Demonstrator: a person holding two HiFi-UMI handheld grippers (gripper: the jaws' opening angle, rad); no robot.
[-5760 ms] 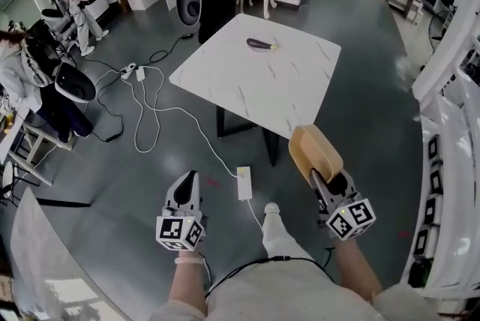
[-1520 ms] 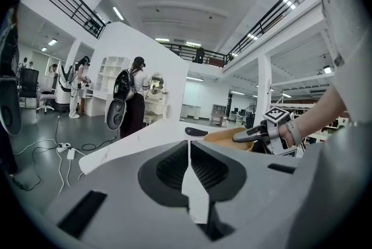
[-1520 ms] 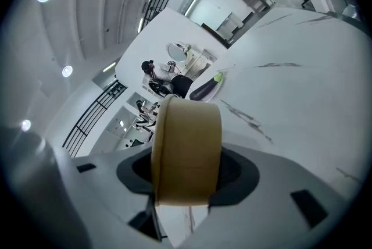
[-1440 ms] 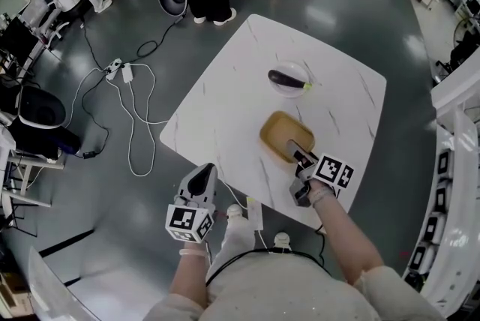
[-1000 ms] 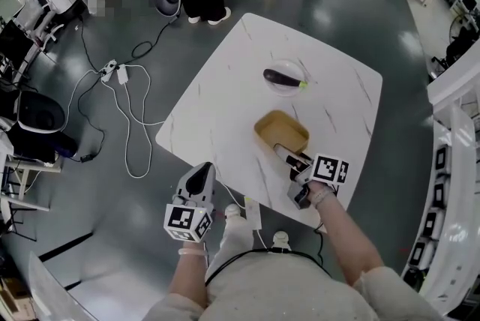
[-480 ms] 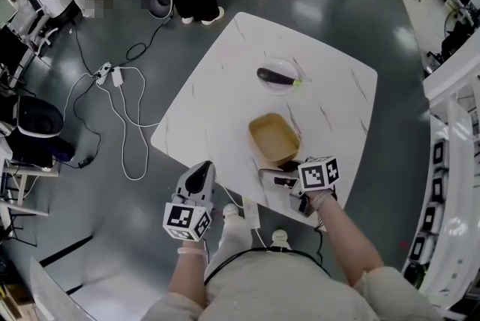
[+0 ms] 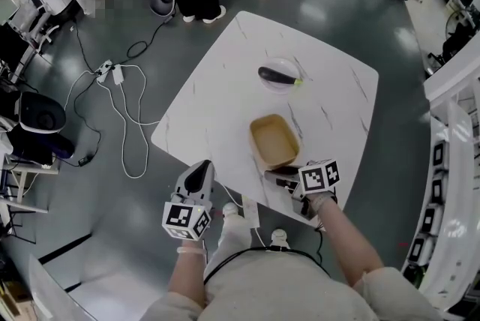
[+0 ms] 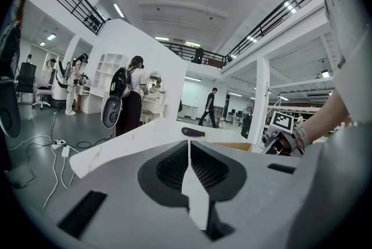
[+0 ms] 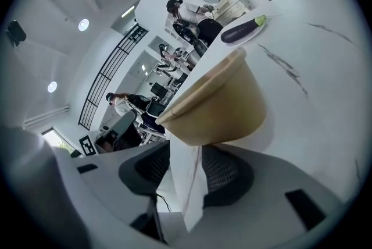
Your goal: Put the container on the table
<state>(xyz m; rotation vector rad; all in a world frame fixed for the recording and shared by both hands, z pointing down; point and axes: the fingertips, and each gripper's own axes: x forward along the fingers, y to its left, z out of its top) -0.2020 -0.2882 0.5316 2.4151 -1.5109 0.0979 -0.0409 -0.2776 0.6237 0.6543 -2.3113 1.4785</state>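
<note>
The left claw (image 7: pixel 201 168) hangs off the near edge of the tabletop (image 7: pixel 217 109), over the floor. In the left gripper view the left claw (image 8: pixel 188 144) has its jaws pressed together with nothing in them.

To its right, the tan container (image 7: pixel 274 141) stands upright and open side up on the tabletop, close to the near edge. Its slightly longer side seems to run from near to far.

The right claw (image 7: pixel 276 177) sits just on the near side of the container, much nearer to it than the left one. In the right gripper view the right claw (image 9: pixel 186 155) has its jaws partly apart. They have just been closing, with only bare tabletop between them. The container (image 9: pixel 215 105) rises just past the tips and is not gripped. The placing looks done. Any pull-back should go toward the near edge, away from the container's near wall.

The tabletop is white with faint marble veins. Farther off lies an eggplant (image 7: pixel 276 75) on a white plate (image 7: pixel 289 66). The dark grey floor (image 7: pixel 90 184) carries white cables (image 7: pixel 135 117) at the left. People stand at the far side of the room.
</note>
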